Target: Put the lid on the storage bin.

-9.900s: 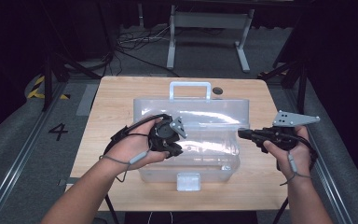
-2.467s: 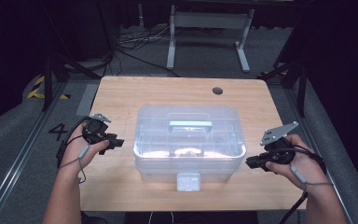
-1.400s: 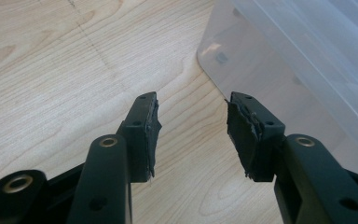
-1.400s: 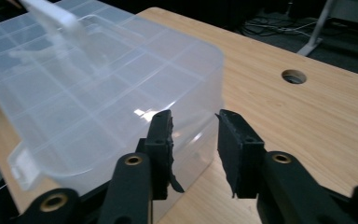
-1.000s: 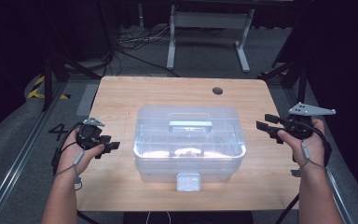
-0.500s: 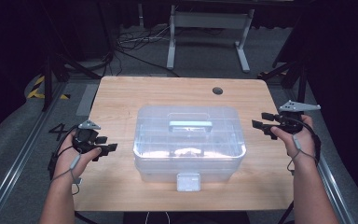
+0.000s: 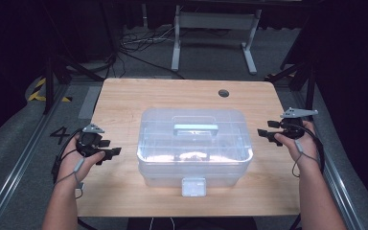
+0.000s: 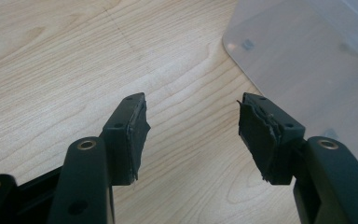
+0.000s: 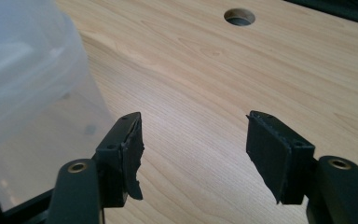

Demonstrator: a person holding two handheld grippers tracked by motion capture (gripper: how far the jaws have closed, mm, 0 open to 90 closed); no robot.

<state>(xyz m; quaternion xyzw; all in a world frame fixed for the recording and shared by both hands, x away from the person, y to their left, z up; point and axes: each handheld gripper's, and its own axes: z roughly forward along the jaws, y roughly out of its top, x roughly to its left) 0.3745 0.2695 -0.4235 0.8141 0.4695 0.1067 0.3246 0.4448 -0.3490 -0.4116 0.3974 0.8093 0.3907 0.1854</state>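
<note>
A clear plastic storage box (image 7: 194, 148) with a closed lid, a pale handle (image 7: 195, 128) on top and a front latch (image 7: 193, 186) stands mid-table. My left gripper (image 7: 111, 149) hovers left of the box, jaws pointing at it, open and empty; its jaws have just been opening. In the left gripper view the box's corner (image 8: 307, 60) lies ahead to the right of my left gripper (image 8: 191, 126). My right gripper (image 7: 264, 130) is to the right of the box, open and empty, its jaws having just widened. The right gripper view has the box's wall (image 9: 28, 88) at left of my right gripper (image 9: 193, 140).
The wooden table (image 7: 124, 105) has a round cable hole (image 7: 224, 93) at the back right, also seen as the hole (image 9: 239, 17) ahead of the right gripper. Cables and a metal stand's feet (image 7: 211, 43) lie on the floor beyond the table. Rails run along both sides.
My right gripper has come down and in toward the box's right side, its jaws spreading. The left gripper has stayed beside the box's left side. The box has not moved.
</note>
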